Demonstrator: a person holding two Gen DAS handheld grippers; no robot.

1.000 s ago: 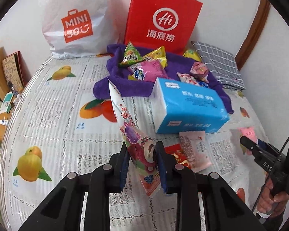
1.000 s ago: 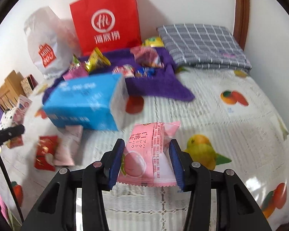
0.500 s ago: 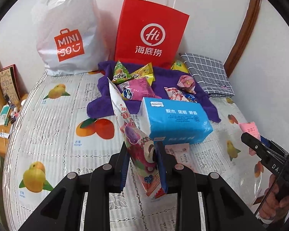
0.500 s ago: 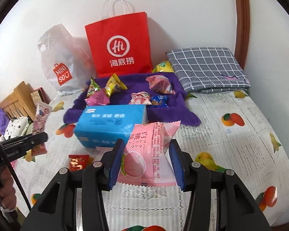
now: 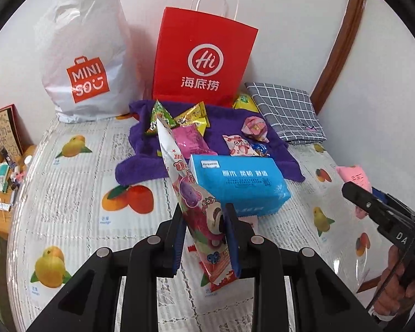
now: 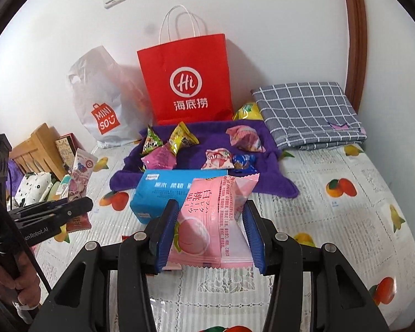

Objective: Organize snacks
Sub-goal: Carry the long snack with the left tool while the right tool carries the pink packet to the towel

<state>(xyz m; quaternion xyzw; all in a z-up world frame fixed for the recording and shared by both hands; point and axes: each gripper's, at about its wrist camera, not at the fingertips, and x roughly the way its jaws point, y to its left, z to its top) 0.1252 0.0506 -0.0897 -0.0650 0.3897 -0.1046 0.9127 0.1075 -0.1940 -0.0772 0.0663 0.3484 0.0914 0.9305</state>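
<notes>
My left gripper (image 5: 204, 238) is shut on a tall cartoon-printed snack pouch (image 5: 191, 193), held edge-on above the bed. My right gripper (image 6: 210, 238) is shut on a pink peach snack packet (image 6: 215, 221), also lifted off the bed. Beyond both lies a blue tissue pack (image 5: 240, 185) (image 6: 163, 191). Behind it a purple towel (image 5: 146, 141) (image 6: 202, 138) carries several small snack packets. The right gripper with its pink packet (image 5: 354, 177) shows at the right edge of the left wrist view. In the right wrist view the left gripper (image 6: 77, 204) with its pouch (image 6: 80, 174) appears at the left.
A red paper bag (image 5: 204, 58) (image 6: 185, 80) and a white plastic shopping bag (image 5: 85, 61) (image 6: 102, 102) stand against the wall. A folded grey checked cloth (image 5: 285, 110) (image 6: 307, 110) lies back right. The bed wears a fruit-print cover (image 5: 69, 193). A wooden bedside stand (image 6: 36, 149) holds clutter at left.
Both grippers have risen with their packets still held, so the bed, towel and bags look smaller and farther below. The red packets in front of the tissue pack are now hidden in the left wrist view.
</notes>
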